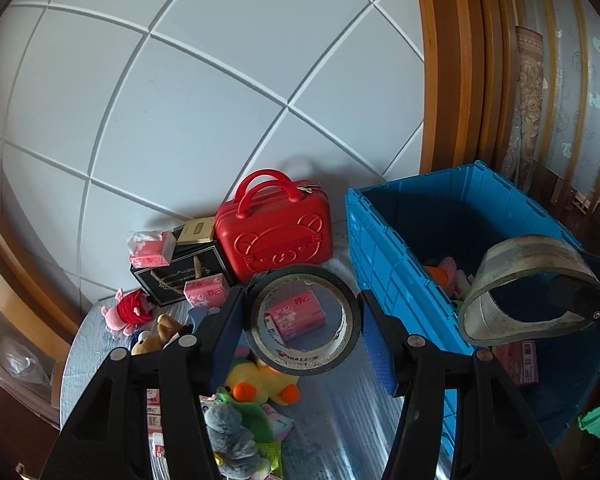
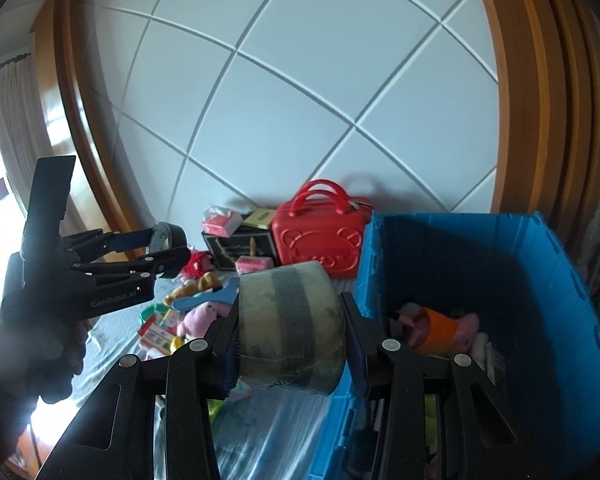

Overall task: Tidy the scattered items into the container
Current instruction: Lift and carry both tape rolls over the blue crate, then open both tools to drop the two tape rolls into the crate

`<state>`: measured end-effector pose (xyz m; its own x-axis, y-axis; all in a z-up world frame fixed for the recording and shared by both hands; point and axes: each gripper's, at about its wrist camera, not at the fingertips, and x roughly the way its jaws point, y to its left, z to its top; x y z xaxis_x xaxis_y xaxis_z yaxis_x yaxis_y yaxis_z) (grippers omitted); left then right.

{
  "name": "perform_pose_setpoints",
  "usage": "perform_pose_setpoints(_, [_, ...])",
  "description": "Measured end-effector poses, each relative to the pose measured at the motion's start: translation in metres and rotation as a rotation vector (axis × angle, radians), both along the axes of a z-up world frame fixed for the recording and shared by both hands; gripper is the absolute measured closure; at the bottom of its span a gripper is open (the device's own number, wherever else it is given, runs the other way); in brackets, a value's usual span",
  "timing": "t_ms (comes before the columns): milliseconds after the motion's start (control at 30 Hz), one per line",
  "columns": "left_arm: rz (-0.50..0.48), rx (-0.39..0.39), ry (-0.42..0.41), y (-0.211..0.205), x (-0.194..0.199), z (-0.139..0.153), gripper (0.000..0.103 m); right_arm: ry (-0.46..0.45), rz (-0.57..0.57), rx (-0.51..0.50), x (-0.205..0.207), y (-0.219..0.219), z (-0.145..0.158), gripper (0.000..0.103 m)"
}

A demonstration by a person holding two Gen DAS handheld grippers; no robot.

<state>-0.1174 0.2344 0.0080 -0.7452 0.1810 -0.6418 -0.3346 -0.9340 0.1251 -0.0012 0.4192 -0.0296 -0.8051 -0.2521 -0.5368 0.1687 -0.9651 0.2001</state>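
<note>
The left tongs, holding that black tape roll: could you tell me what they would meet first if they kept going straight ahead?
Probably the pink tissue pack, seen through the black tape roll held in the left tongs. The red case stands farther back; depth is unclear.

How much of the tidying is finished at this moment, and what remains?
Done: a few soft toys already lie in the blue crate. In hand: the left gripper holds a black tape roll, the right gripper a clear tape roll. Left: the pink tissue packs, yellow duck and other toys on the mat.
</note>
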Motion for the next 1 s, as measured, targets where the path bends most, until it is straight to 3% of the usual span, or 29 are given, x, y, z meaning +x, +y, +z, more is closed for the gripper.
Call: perform_pose_setpoints(1000, [-0.327,0.001,-0.062,0.199,-0.016,-0.021,0.047,-0.051,-0.338,-0.015,0.042,0.138,-0.014,0.061])
